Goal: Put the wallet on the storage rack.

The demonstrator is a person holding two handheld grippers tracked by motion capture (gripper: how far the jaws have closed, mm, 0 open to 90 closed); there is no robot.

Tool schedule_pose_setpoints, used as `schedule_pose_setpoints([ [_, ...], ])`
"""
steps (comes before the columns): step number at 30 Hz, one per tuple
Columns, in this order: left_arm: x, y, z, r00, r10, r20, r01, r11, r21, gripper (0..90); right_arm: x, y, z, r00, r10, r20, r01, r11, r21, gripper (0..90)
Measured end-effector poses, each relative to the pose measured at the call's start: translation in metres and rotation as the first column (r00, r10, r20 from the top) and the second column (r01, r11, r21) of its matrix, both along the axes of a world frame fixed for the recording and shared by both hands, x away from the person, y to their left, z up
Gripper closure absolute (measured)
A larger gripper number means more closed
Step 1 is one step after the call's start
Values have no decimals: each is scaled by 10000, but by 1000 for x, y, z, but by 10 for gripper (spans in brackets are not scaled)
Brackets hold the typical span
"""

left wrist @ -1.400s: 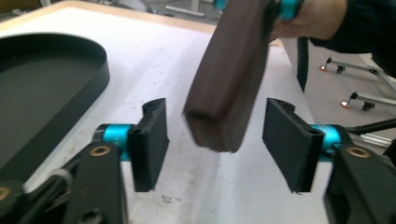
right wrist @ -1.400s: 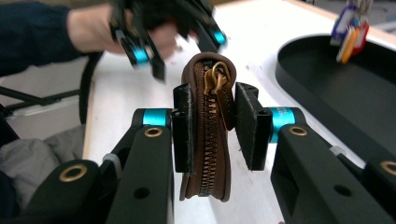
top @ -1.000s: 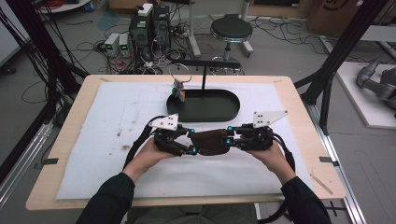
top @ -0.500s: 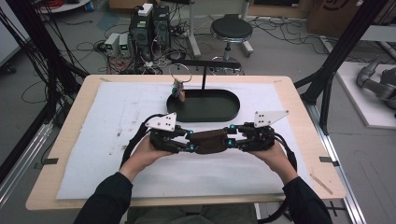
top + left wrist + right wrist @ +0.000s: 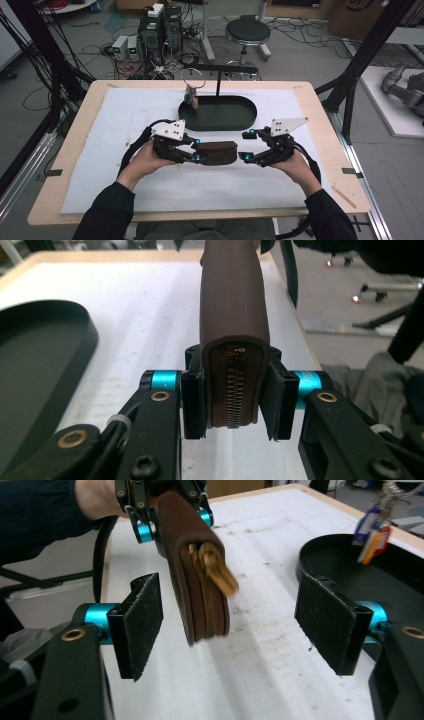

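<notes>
Left tool (image 5: 232, 395) around brown pouch (image 5: 232, 320)

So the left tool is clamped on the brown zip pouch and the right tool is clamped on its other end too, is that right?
Not quite. The left tool is clamped on the pouch, but the right tool is open. The right gripper view shows its pads spread wide on either side of the pouch's zipper end, touching nothing.

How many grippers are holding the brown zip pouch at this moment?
1. The left gripper is shut on the brown pouch, clamping one end. The right gripper stands open just beyond the pouch's other end, its pads apart from it.
</notes>
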State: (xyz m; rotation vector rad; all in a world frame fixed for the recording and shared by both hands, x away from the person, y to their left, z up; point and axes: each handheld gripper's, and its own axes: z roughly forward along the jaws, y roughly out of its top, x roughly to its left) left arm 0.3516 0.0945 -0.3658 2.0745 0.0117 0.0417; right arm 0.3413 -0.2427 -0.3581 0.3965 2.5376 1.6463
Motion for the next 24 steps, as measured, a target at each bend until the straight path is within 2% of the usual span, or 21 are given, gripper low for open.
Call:
schedule_pose_setpoints([
  [3, -1, -5, -1, 9998, -188, 16, 187, 9993, 330, 666, -2, 6, -2, 9996, 293, -16, -293, 9995, -83, 275],
  [6, -2, -9, -3, 9997, -253, -5, 253, 9988, 415, 665, -3, 12, -4, 9989, 466, 13, -466, 9988, -160, 282],
  [10, -2, -11, -2, 9994, -334, -27, 335, 9987, 381, 665, -3, 18, -9, 9978, 594, -279, -608, 9968, -510, 312],
  [15, -2, -10, 3, 9995, -327, 22, 326, 9989, 336, 665, -2, 22, -12, 9940, 920, -589, -959, 9931, -679, 437],
  [16, -2, -10, 4, 9994, -346, 21, 345, 9988, 347, 665, -2, 22, -12, 9936, 982, -551, -1021, 9921, -724, 443],
  [18, -2, -10, 4, 9994, -342, 41, 341, 9990, 298, 665, -1, 22, -13, 9926, 1062, -592, -1107, 9907, -788, 524],
  [19, -2, -9, 4, 9995, -323, 32, 322, 9991, 268, 665, -1, 22, -13, 9924, 1087, -572, -1131, 9903, -801, 529],
  [24, -1, -8, 3, 9993, -355, -69, 355, 9994, -18, 661, -1, 20, -14, 9916, 1135, -623, -1163, 9922, -447, 604],
])
